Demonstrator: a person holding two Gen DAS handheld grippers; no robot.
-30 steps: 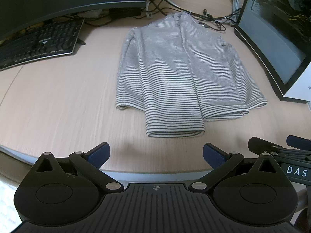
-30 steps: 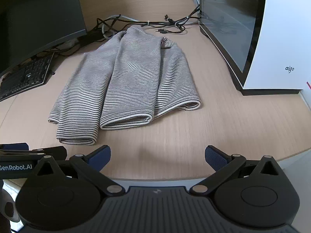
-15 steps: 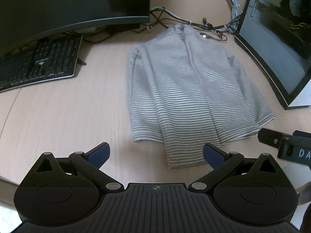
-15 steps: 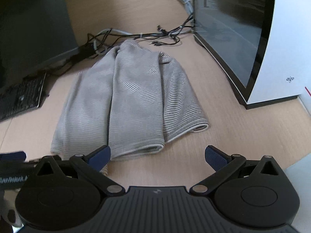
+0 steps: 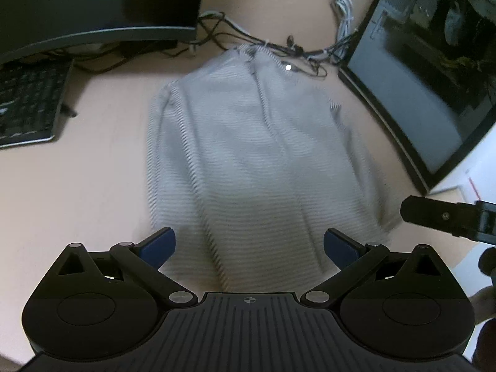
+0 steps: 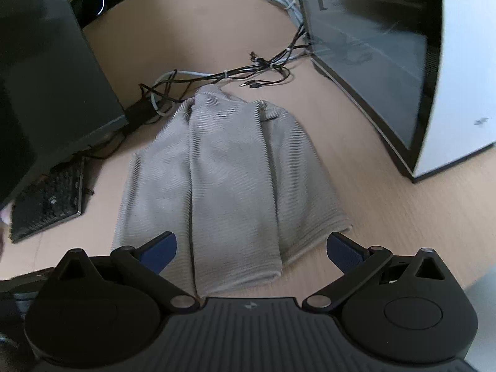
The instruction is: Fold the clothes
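A grey and white striped garment (image 5: 257, 161) lies flat on the wooden desk, its sides folded inward, collar toward the cables at the back. My left gripper (image 5: 249, 243) hovers open over its near hem, nothing between the blue pads. The right gripper (image 6: 251, 248) is also open above the same hem of the garment (image 6: 229, 179). From the left wrist view, part of the right gripper (image 5: 446, 217) juts in at the right edge. Both views are motion-blurred.
A black keyboard (image 5: 28, 105) and a dark monitor (image 5: 93, 3) stand at the left. A glass-sided computer case (image 6: 387, 49) stands at the right. Tangled cables (image 6: 241, 74) run behind the garment's collar. Bare desk (image 6: 387, 217) lies to the right of the garment.
Both grippers have moved forward and risen over the garment, from the desk's front edge to above its near hem. Both stay open. The garment has not moved.
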